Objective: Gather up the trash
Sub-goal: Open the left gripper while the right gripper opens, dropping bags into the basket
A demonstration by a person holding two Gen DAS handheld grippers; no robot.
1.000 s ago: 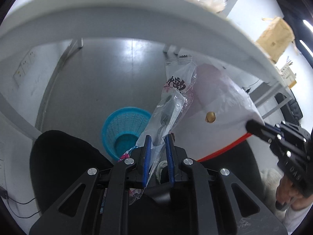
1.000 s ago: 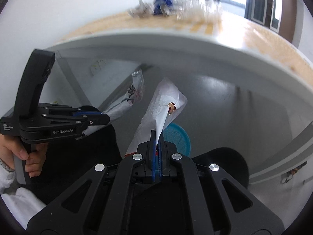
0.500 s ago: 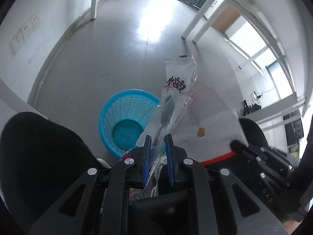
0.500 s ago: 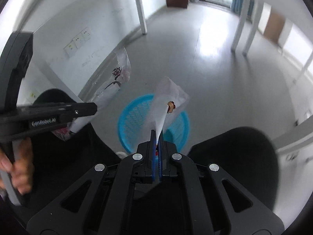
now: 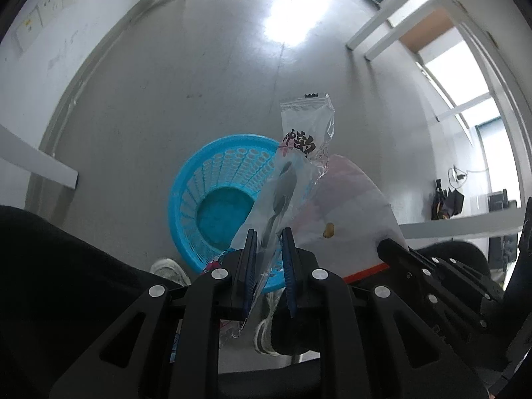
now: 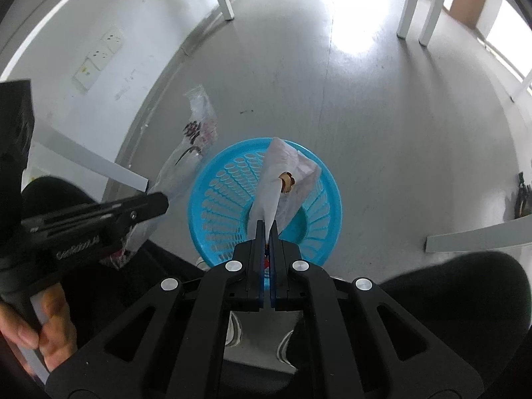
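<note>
Trash is held in both grippers above the blue basket [image 6: 266,199], which stands on the grey floor [image 5: 206,76] between the person's dark-clad legs; the carrying step is judged complete and the release step is in hand; neither piece has yet been let go. The left gripper [image 5: 268,256] is clamped on a clear plastic wrapper [image 5: 299,163], its blue pads [image 5: 250,259] nearly together with the film pinched between them; the wrapper is thin, crinkled and glossy, printed with black characters, crimp-sealed at its top edge, and a dark spoon-shaped item shows through it. The right gripper [image 6: 267,232] is shut tight on a white paper bag [image 6: 282,179], folded into a stiff upright wedge, matt, with a small brown mark on its face and a red strip at its lower edge. The basket is round, of rigid moulded plastic, its wall pierced by rows of slots, its floor solid and seemingly bare. In the right wrist view the bag stands directly over the basket mouth; in the left wrist view the wrapper overlaps the basket's right rim, so a slight shift toward the centre is judged advisable; the next move calls for the jaws to be parted over the opening; light film may cling to a pad or drift past the rim.
</note>
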